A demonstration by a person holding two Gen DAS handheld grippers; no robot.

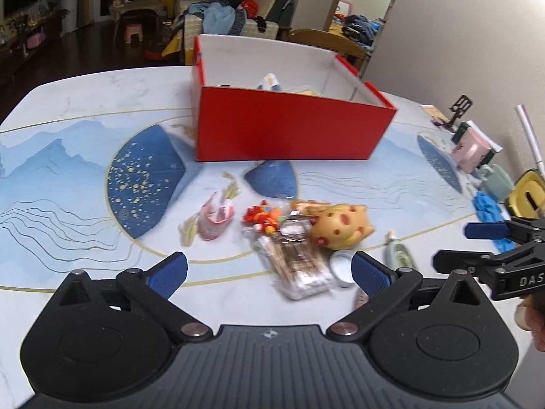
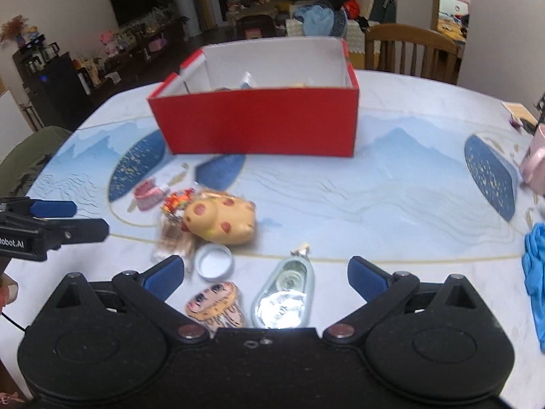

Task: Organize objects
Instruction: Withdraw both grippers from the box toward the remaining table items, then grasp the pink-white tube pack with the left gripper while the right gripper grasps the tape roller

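**Both grippers empty, most of the clutter still outside the box**

Nearest the right gripper [image 2: 265, 277] lie a pale blue tape dispenser [image 2: 284, 294] and a flat round face sticker [image 2: 216, 303], both between its spread fingers, which grasp nothing. A small white lid [image 2: 214, 261] sits just beyond the left-hand fingertip. The left gripper [image 1: 269, 274] is likewise released and empty; between its fingers lies a clear packet of sticks [image 1: 293, 266], with the lid by the right-hand fingertip.

Judging by what shows, the sorting is only partly done. The red box [image 1: 286, 129] stands open further back on the table [image 1: 68, 102], and a few items already poke above its rim, though what they are is hard to tell. Left outside, in a loose cluster near both grippers: a yellow spotted toy [image 2: 221, 220], a bunch of small orange and red bits [image 1: 260, 218], a pink pouch [image 1: 216, 221], plus the packet, lid, sticker and dispenser. The dispenser seems the likeliest next pick for the right side.
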